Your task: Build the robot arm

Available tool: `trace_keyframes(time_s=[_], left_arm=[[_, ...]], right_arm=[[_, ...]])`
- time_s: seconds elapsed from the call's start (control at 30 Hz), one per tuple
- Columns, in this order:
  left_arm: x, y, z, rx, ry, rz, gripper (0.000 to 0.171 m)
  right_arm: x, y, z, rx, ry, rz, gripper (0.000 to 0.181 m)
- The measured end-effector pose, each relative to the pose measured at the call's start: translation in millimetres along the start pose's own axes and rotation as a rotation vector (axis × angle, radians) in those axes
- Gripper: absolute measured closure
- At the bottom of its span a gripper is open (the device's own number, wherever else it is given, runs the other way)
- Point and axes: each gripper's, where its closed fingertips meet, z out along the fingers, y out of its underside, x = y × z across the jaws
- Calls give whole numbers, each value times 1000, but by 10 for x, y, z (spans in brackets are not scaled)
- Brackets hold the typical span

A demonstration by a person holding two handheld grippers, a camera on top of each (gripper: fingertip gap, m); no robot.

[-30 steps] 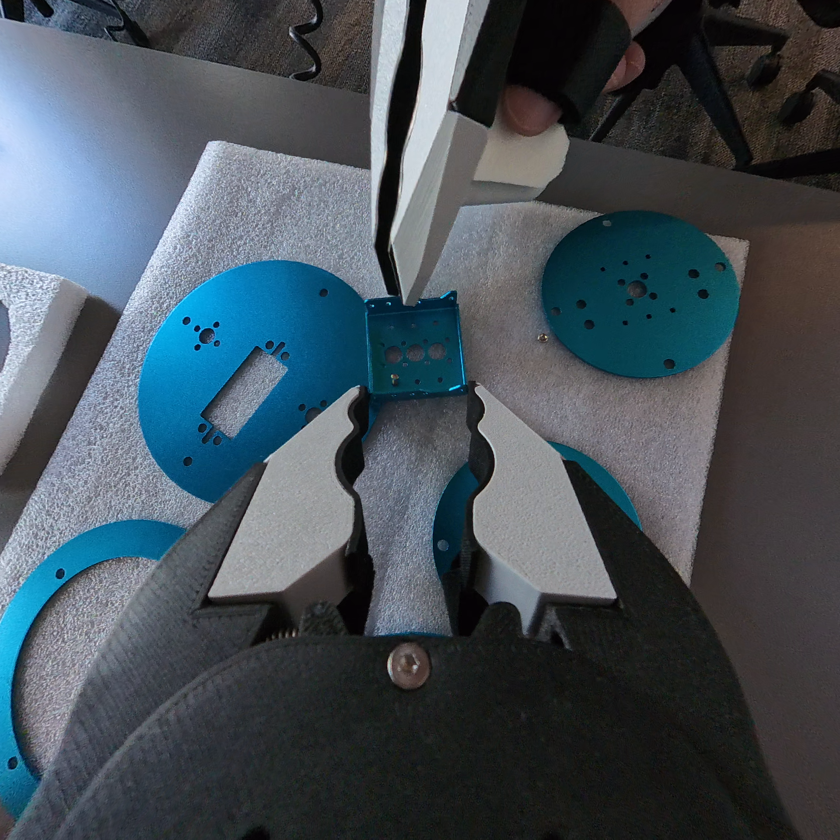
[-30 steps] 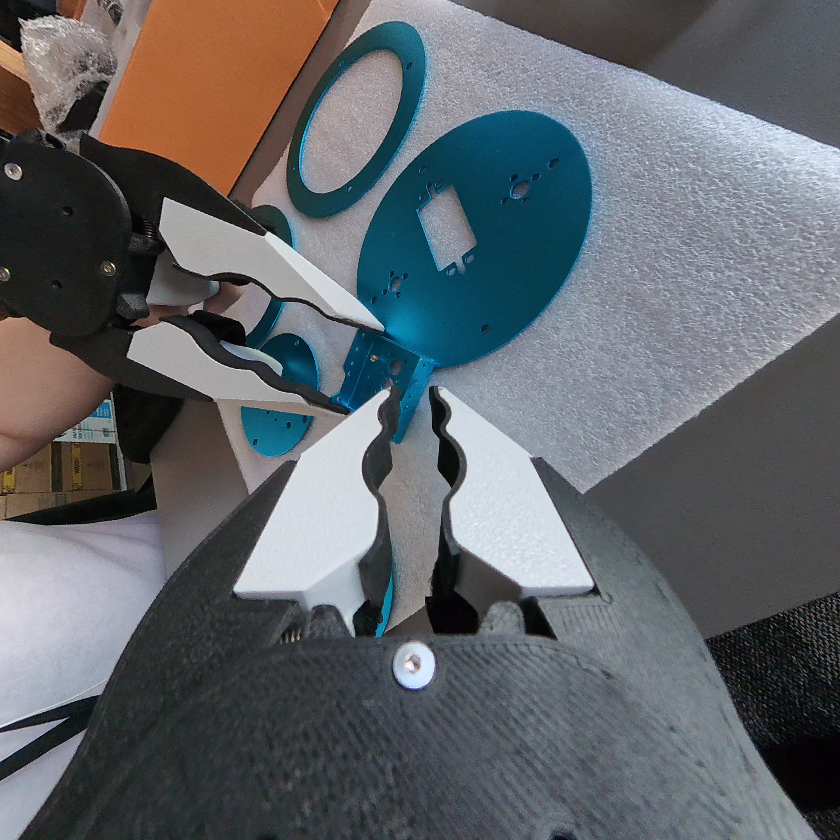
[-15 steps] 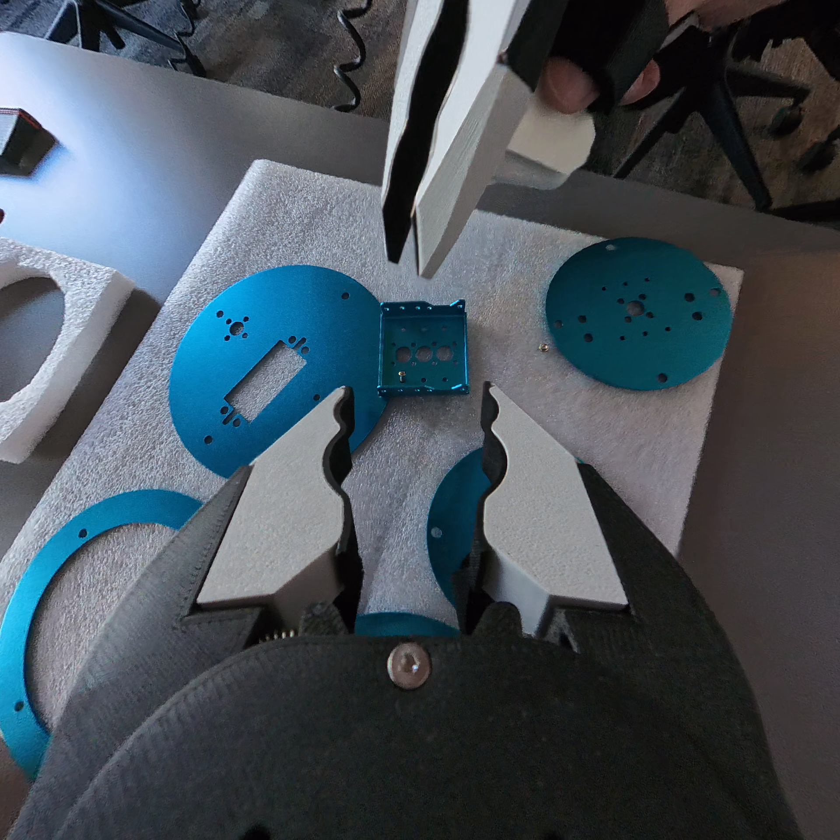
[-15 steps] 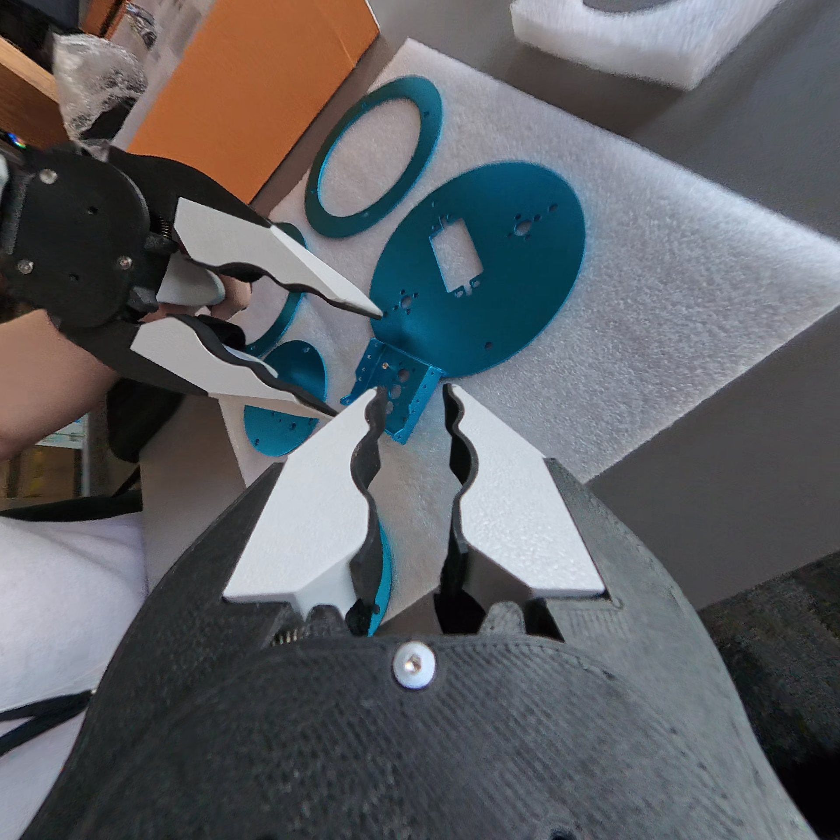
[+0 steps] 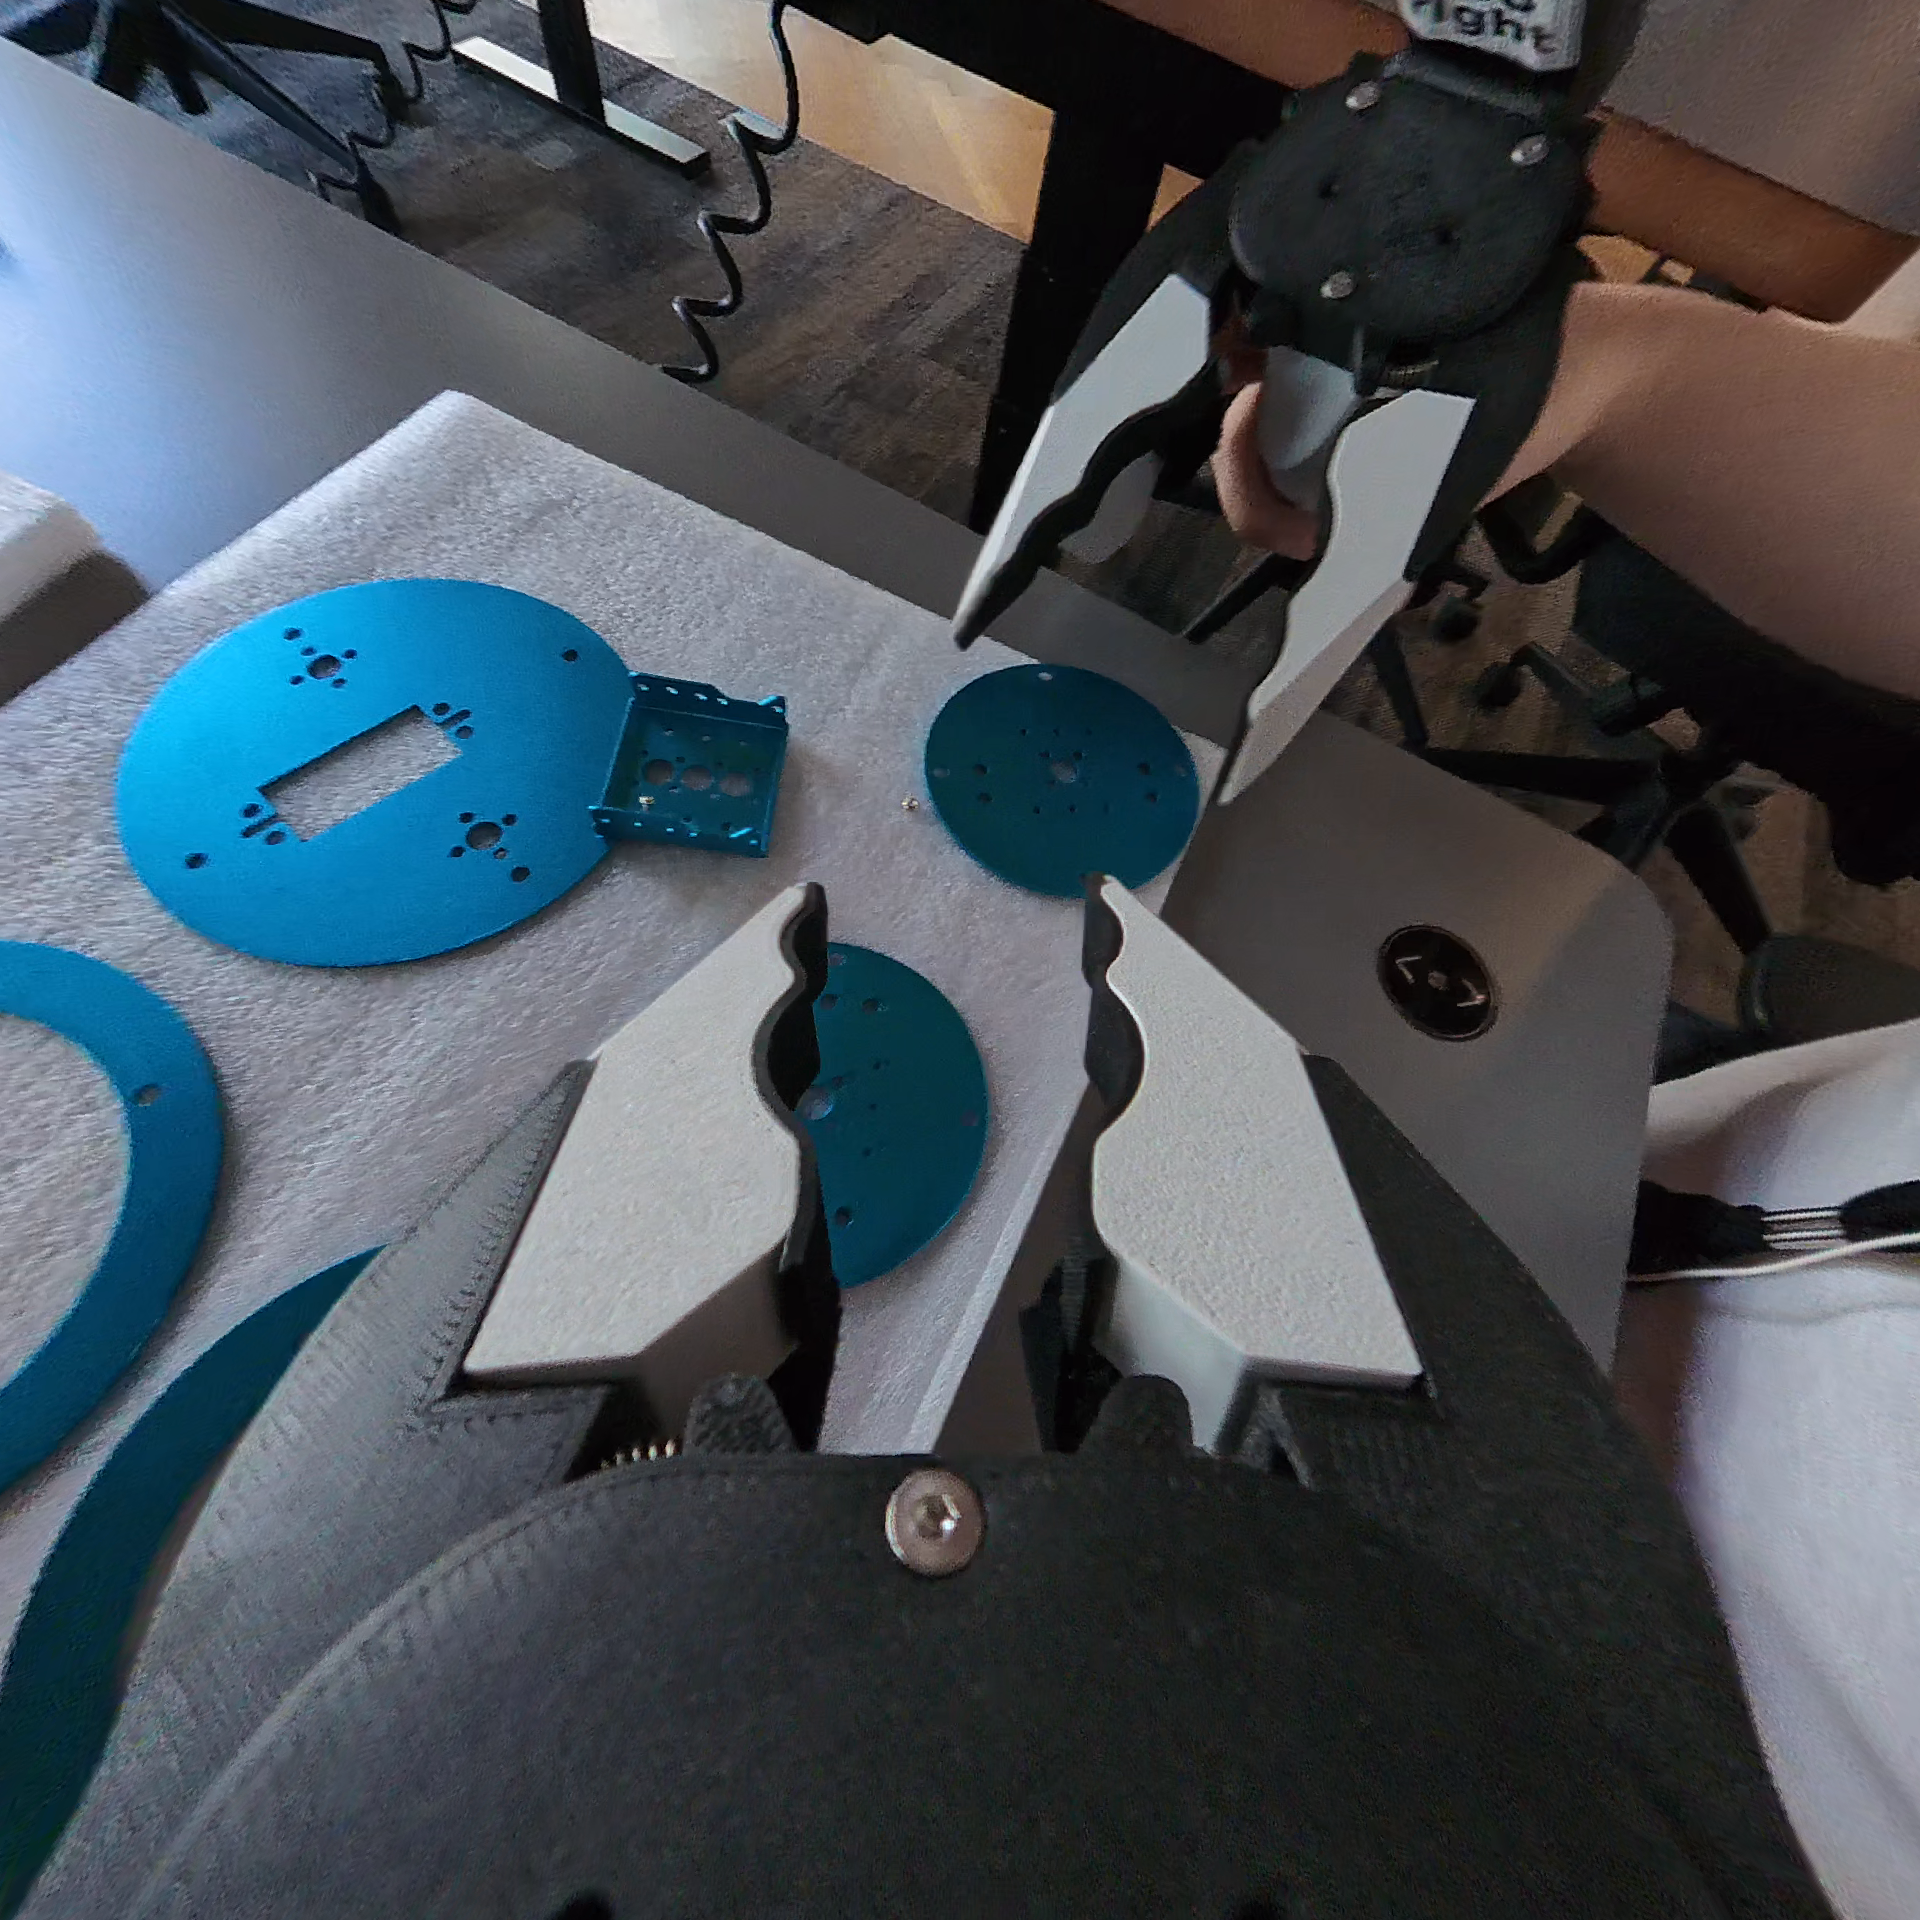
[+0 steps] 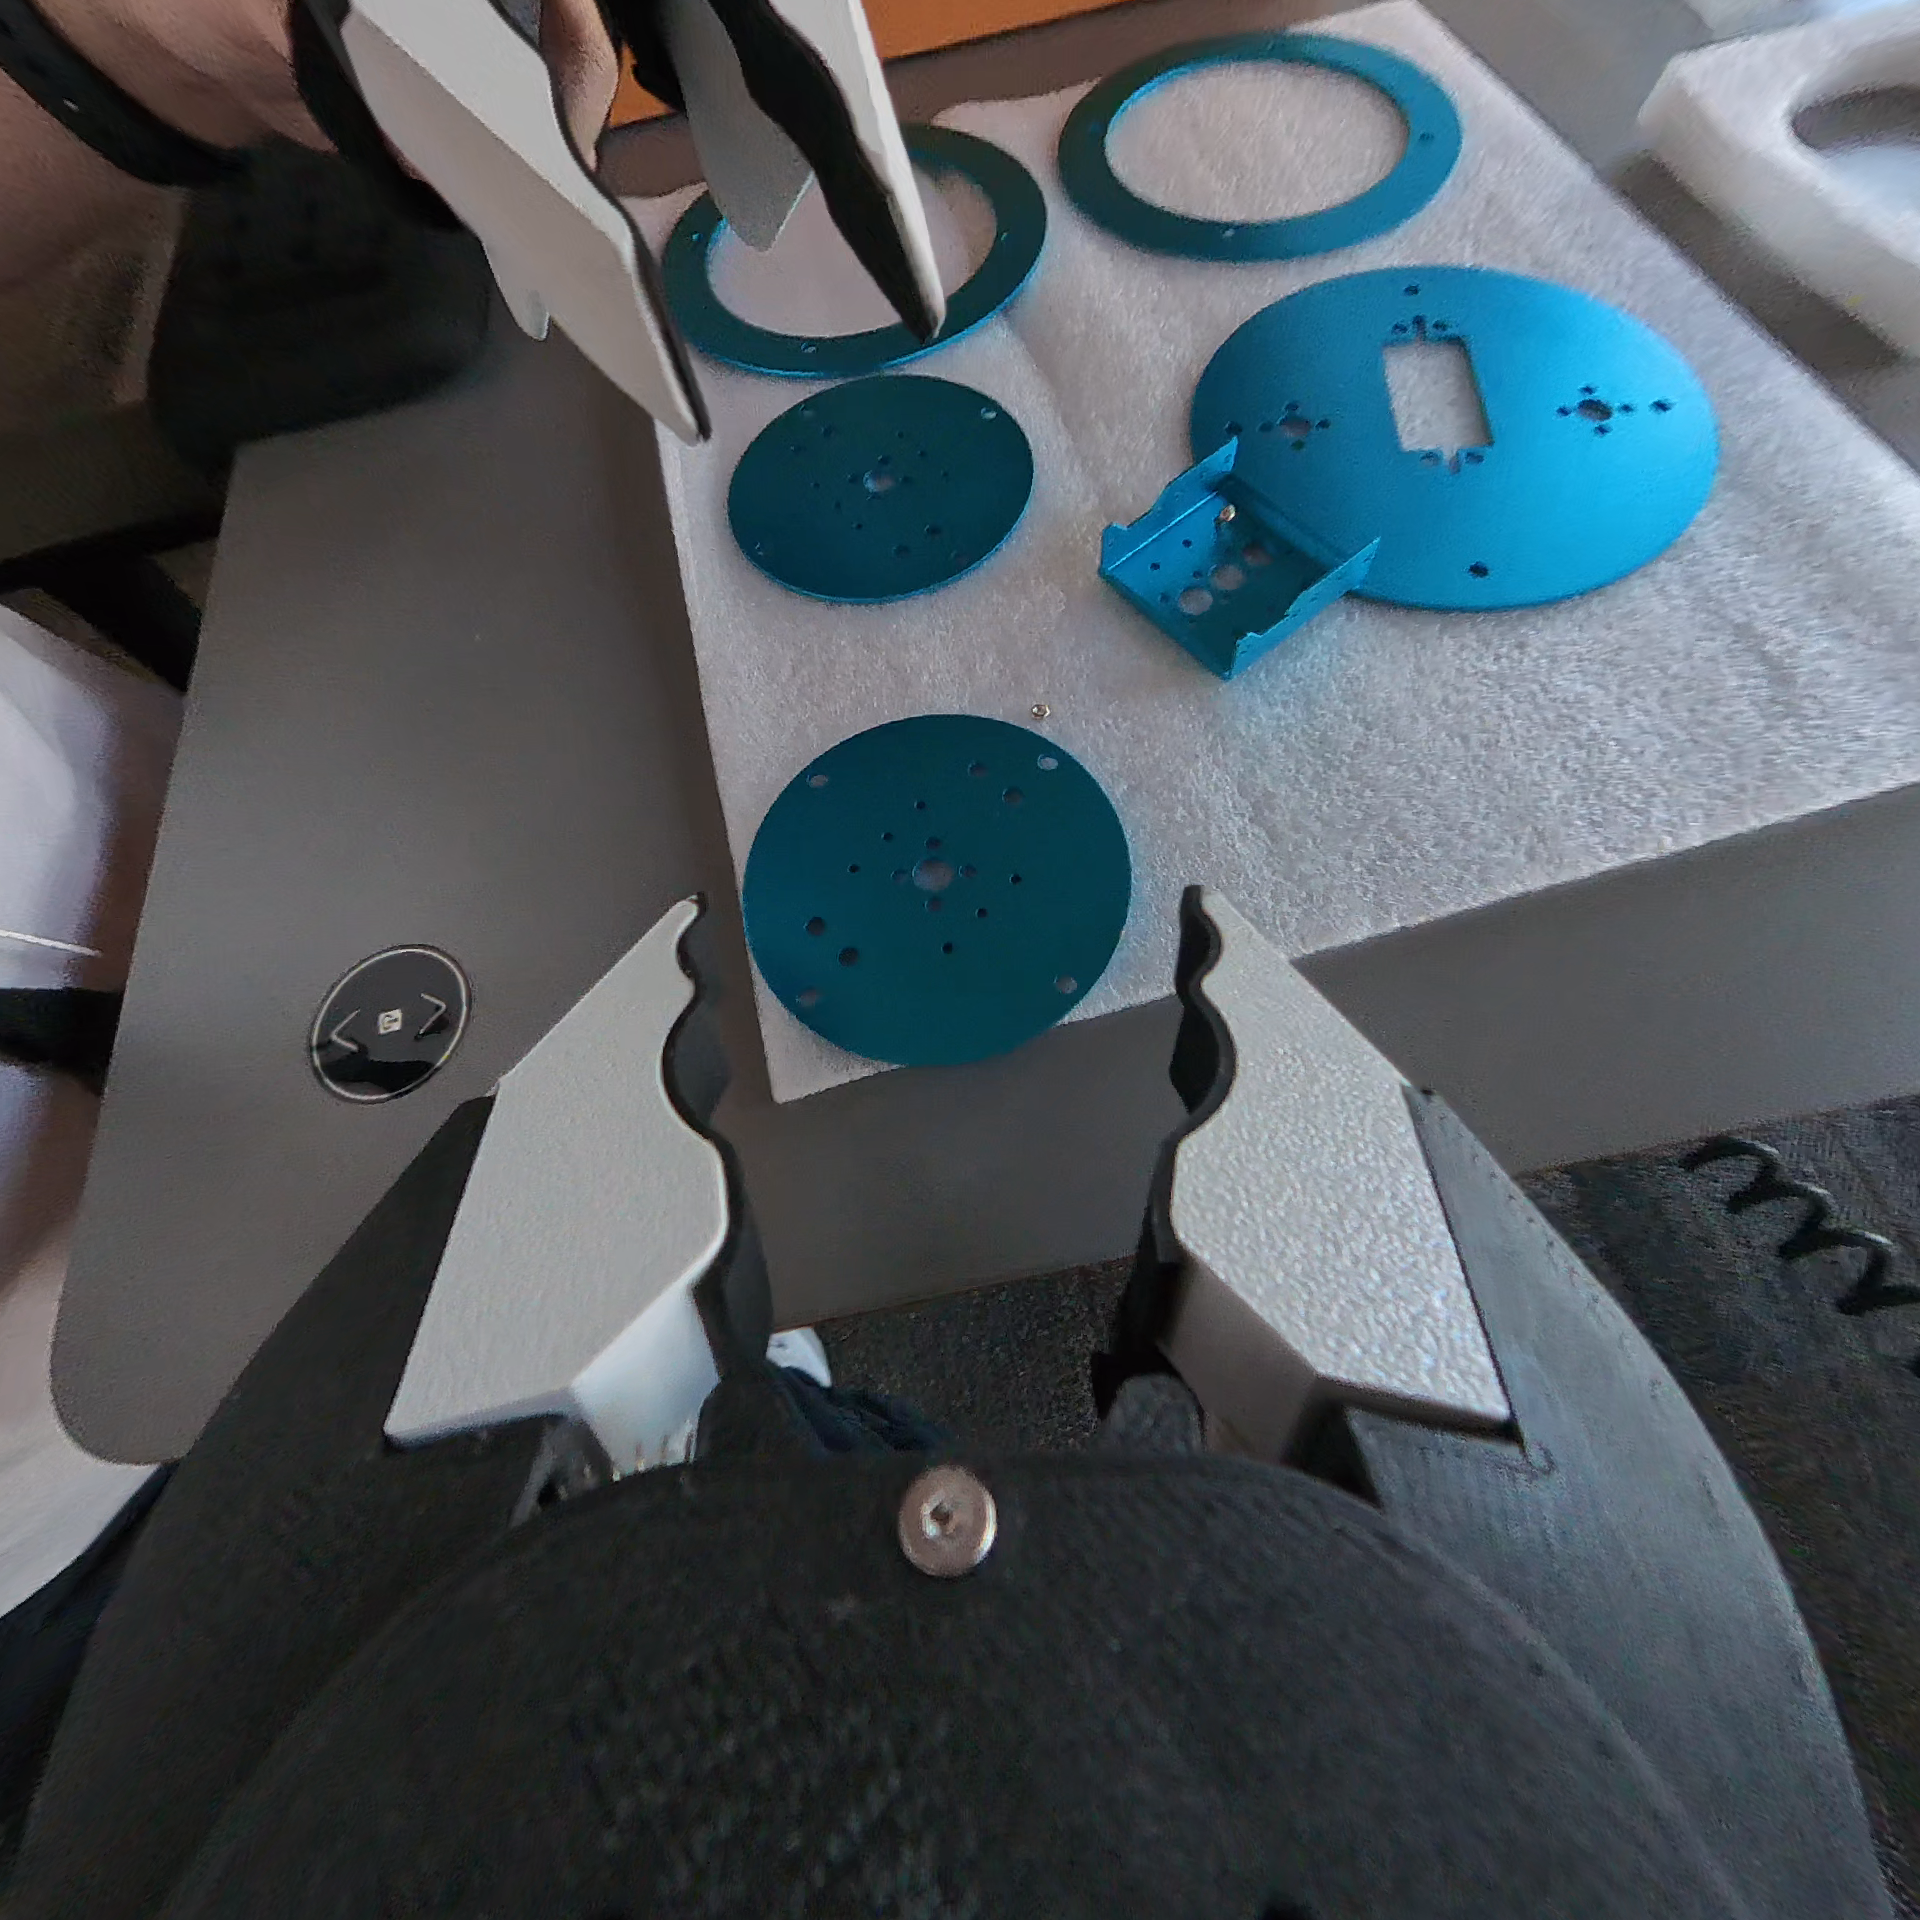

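Bracket [image 6: 1236,566], a small blue U-shaped metal piece with drilled holes and low side walls, lies on the foam sheet [image 5: 520,499], one edge riding up on the rim of the large disc [image 5: 353,769]; neither claw touches it.

Left claw [image 5: 951,894] is spread and empty, hanging over the sheet just above a small disc [image 5: 894,1112]. Right claw [image 6: 935,904] is spread wider, also empty, held in the air off the corner of the tabletop [image 5: 1403,883], with a second small disc [image 6: 935,888] showing between its fingers. Both claws have pale grey fingers with wavy black pads.

All the metal parts are flat, thin and matte blue. The small discs carry scattered round holes; the large disc has a rectangular cutout and clusters of holes. A tiny silver screw [image 6: 1039,711] sits loose between bracket and second disc. Farther out lie two flat rings, one [image 5: 171,1122] partly out of the left view. The foam is white and coarse-grained; the tabletop is smooth grey with a round black button [image 5: 1437,982] set in it
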Motion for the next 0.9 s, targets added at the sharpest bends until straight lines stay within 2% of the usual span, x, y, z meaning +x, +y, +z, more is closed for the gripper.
trace_keyframes(time_s=[0.1, 0.23, 0.3, 0.43, 0.63, 0.73, 0.9], left_arm=[[108, -8, 83, -20, 78, -91, 124], [219, 41, 193, -58, 137, -239, 132], [266, 80, 257, -89, 166, -322, 130], [298, 106, 336, -140, 171, -442, 134], [197, 174, 451, -215, 104, -585, 129], [179, 180, 479, -242, 89, -617, 136], [223, 114, 516, -246, 163, -752, 139]], right_arm=[[58, 31, 61, -52, -32, 26, 103], [81, 64, 56, -119, -7, -86, 114], [29, 40, 55, -104, -11, -139, 122], [-12, 52, 66, -85, -40, -120, 110], [17, 57, 75, -65, -42, -119, 110], [22, 54, 79, -21, -43, -103, 110], [23, 61, 55, -8, -30, -104, 111]])
